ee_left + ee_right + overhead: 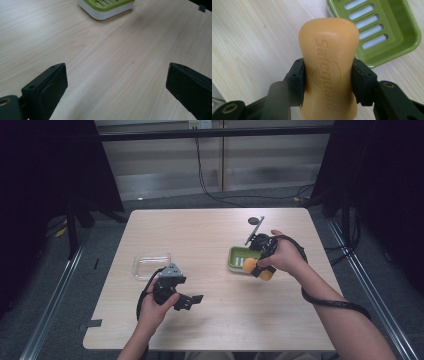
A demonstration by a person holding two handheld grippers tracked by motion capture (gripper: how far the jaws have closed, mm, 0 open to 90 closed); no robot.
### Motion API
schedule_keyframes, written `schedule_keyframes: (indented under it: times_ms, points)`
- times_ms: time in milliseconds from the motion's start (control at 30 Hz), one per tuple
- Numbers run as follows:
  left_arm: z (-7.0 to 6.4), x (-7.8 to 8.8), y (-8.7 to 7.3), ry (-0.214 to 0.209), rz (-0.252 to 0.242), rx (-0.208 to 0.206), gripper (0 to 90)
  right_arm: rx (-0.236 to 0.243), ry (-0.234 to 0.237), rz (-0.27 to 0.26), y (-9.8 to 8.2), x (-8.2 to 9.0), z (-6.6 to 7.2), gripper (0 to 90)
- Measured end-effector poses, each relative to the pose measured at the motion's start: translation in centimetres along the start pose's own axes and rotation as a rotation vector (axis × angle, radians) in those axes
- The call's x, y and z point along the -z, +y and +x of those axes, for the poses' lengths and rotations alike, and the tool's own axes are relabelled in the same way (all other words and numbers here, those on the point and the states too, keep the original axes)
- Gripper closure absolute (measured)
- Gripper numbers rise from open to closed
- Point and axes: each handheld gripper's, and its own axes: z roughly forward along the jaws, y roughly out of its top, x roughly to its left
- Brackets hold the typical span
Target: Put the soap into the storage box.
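Two sets of tongs are held over a pale wooden table (210, 320). The right tongs (328, 75) are clamped on an orange bar of soap (328, 62), which is pinched at its narrowed waist between the two black pads; the bar's near end is cut off by the lower edge of the right gripper view, and the embossed lettering on it is only partly readable. In the high view the soap (257, 268) is seen at the right of the table, just beside the near right corner of a green soap dish (239, 258), and the right tongs (260, 265) are largely hidden by the right hand (282, 257) wrapped around them. Whether the soap touches the table cannot be told. The slotted green insert of the dish is shown in the right gripper view (384, 30), with its far part cut off by the frame.

The left tongs (116, 85) are spread wide with only bare table between them; in the high view they (192, 300) are held near the left hand (157, 307), at the near left. A clear plastic lid or tray (150, 265), hard to make out, lies just beyond them.
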Motion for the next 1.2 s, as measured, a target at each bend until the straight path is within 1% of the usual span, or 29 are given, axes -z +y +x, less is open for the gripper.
schedule_keyframes:
  times_ms: [133, 200, 233, 300, 367, 400, 433, 600, 667, 700, 733, 867, 900, 1200]
  points:
    - [0.0, 0.0, 0.0, -0.001, 0.001, 0.002, 3.8, 0.001, -0.001, 0.002, 0.2, 0.0, -0.1, 50.2]
    - [0.0, 0.0, 0.0, -0.003, -0.001, 0.001, 3.8, 0.001, -0.009, 0.004, 0.3, 0.0, -0.1, 50.2]
    - [0.0, 0.0, 0.0, 0.000, 0.001, 0.000, 3.8, 0.003, -0.008, 0.017, 0.4, 0.1, -0.2, 50.2]
    - [0.0, 0.0, 0.0, 0.000, 0.001, 0.000, 3.8, 0.001, -0.002, 0.003, 0.4, 0.0, -0.3, 50.2]
    - [0.0, 0.0, 0.0, 0.000, 0.001, -0.001, 3.8, 0.004, -0.004, 0.011, 0.5, 0.0, -0.3, 50.2]
    - [0.0, 0.0, 0.0, 0.000, 0.001, -0.003, 3.8, 0.005, -0.005, 0.006, 0.5, 0.0, -0.4, 50.2]
    - [0.0, 0.0, 0.0, -0.002, 0.001, -0.004, 3.8, 0.001, 0.004, -0.001, 0.5, -0.1, -0.4, 50.2]
    - [0.0, 0.0, 0.0, 0.000, 0.003, -0.006, 3.8, -0.008, 0.002, 0.001, 0.6, -0.1, -0.7, 50.2]
    - [0.0, 0.0, 0.0, -0.001, 0.002, -0.005, 3.8, -0.010, -0.002, -0.007, 0.6, -0.1, -0.8, 50.1]
    - [0.0, 0.0, 0.0, 0.000, 0.001, -0.004, 3.8, 0.001, -0.003, -0.003, 0.6, -0.1, -1.0, 50.2]
    - [0.0, 0.0, 0.0, -0.001, 0.001, -0.003, 3.8, -0.012, 0.002, -0.006, 0.6, -0.2, -1.0, 50.2]
    - [0.0, 0.0, 0.0, 0.000, 0.003, -0.005, 3.8, -0.008, -0.001, -0.007, 0.6, -0.2, -1.3, 50.2]
    - [0.0, 0.0, 0.0, 0.000, 0.002, -0.005, 3.8, -0.018, -0.001, -0.009, 0.6, -0.2, -1.3, 50.2]
    - [0.0, 0.0, 0.0, 0.000, 0.003, -0.002, 3.8, 0.008, -0.006, -0.022, 0.7, -0.4, -1.8, 50.2]
